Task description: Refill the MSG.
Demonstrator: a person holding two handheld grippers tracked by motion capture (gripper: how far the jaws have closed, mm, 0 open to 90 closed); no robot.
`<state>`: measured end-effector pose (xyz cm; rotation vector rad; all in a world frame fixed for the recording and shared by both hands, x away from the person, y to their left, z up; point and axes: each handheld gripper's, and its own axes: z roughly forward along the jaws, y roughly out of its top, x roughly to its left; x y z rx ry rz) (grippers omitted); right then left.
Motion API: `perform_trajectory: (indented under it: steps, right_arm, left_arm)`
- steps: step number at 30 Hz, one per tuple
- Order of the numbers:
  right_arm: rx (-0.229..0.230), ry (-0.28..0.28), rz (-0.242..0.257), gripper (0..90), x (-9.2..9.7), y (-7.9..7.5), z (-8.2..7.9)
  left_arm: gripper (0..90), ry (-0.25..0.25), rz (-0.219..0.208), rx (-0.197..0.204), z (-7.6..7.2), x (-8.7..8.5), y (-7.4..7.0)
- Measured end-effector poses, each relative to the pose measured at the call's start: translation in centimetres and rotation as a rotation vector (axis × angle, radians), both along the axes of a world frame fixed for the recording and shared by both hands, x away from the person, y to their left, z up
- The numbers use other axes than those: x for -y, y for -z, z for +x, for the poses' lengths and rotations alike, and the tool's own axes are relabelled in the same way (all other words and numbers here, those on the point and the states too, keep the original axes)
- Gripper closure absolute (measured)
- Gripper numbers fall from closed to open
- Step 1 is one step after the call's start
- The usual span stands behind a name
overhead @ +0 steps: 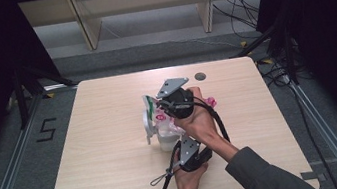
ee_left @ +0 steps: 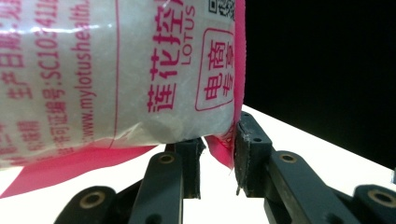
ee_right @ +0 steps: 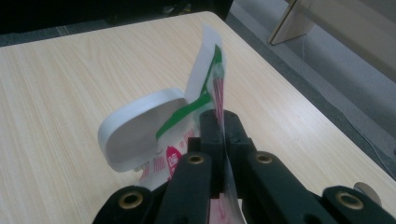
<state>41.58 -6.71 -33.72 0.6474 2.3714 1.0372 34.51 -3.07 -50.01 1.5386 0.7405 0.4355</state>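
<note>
Holding the translucent plastic bag of white granules with pink print [overhead: 164,120] over the white plastic scoop-shaped holder [ee_right: 135,135] on the pale wooden table [overhead: 109,184], keep your right hand-held gripper [ee_right: 219,122] clenched on the bag's flat green-edged top seal, just above the holder. Your left hand-held gripper [ee_left: 217,144] pinches the pink bottom corner between its pads; pull evenly so the seal does not slip. Print reads "LOTUS" and "www.mylotushealth", with Chinese characters.

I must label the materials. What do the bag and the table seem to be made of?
Bag: thin glossy plastic film, seemingly; half-clear, creased, printed in pink. Table: pale wood-grain top, matt, probably laminate.
</note>
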Motion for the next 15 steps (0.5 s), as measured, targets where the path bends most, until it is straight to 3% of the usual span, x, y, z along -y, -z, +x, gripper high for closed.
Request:
perform_trajectory:
  steps: [1, 2, 4, 10, 11, 13, 15]
  right_arm:
    - [-0.02, 0.01, -0.004, 90.0, -0.09, 0.02, -0.16]
    - [0.001, 0.003, -0.004, 90.0, -0.12, 0.04, -0.07]
    - [-0.018, 0.007, 0.003, 90.0, -0.11, -0.07, -0.21]
    - [-0.011, 0.009, 0.004, 90.0, -0.19, 0.0, -0.19]
    - [0.009, -0.001, -0.004, 90.0, -0.22, 0.08, -0.07]
    - [0.0, 0.0, -0.013, 90.0, -0.38, 0.17, -0.2]
    - [0.005, 0.001, -0.006, 90.0, -0.38, 0.13, -0.15]
  left_arm:
    - [73.2, 0.0, -0.003, 0.001, -0.01, 0.01, -0.01]
    - [73.2, -0.001, -0.008, 0.002, -0.02, 0.02, -0.04]
    - [73.2, -0.005, -0.009, 0.004, -0.07, 0.01, -0.1]
    - [73.2, -0.002, -0.005, 0.002, -0.02, -0.03, -0.06]
    - [73.2, -0.015, -0.129, -0.01, -0.15, 0.86, -0.04]
    - [73.2, -0.012, -0.106, -0.007, -0.15, 0.68, -0.06]
    - [73.2, -0.016, -0.117, -0.006, -0.19, 0.75, -0.09]
